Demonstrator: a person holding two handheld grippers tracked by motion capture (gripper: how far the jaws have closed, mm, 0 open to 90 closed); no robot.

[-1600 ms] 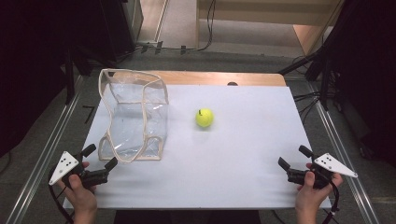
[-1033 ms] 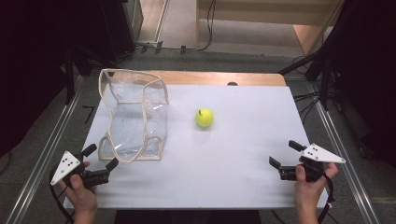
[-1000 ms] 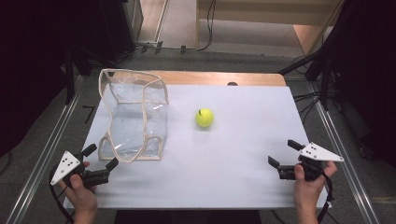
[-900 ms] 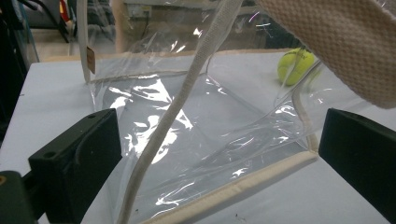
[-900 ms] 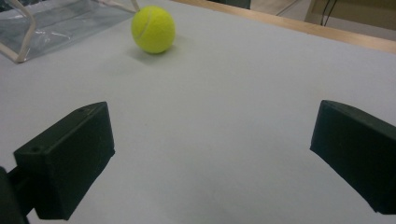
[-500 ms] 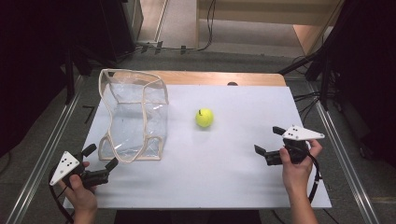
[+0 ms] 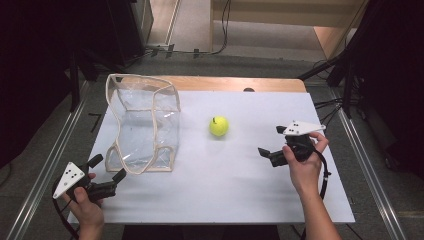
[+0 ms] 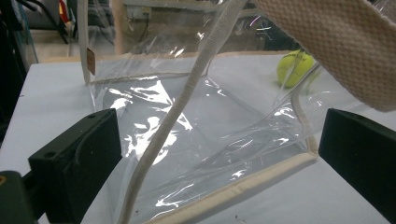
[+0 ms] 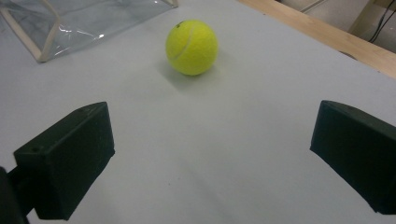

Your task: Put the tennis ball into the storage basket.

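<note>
- Right claw (image 7: 270, 143), jaws wide and empty, points at the tennis ball (image 7: 219, 126), which lies straight ahead of it toward the counter's (image 7: 260, 200) far edge, apart.
- Left claw (image 7: 107, 174), also wide, sits at the near-left corner facing the clear bag (image 7: 142, 127); the right is nearer the ball.

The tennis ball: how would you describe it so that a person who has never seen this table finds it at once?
Look at the white table from above. Near its middle, right of the clear plastic bag and ahead of the right gripper, lies the tennis ball. It is the only round, bright yellow-green thing there, standing free and touching nothing else.
</note>
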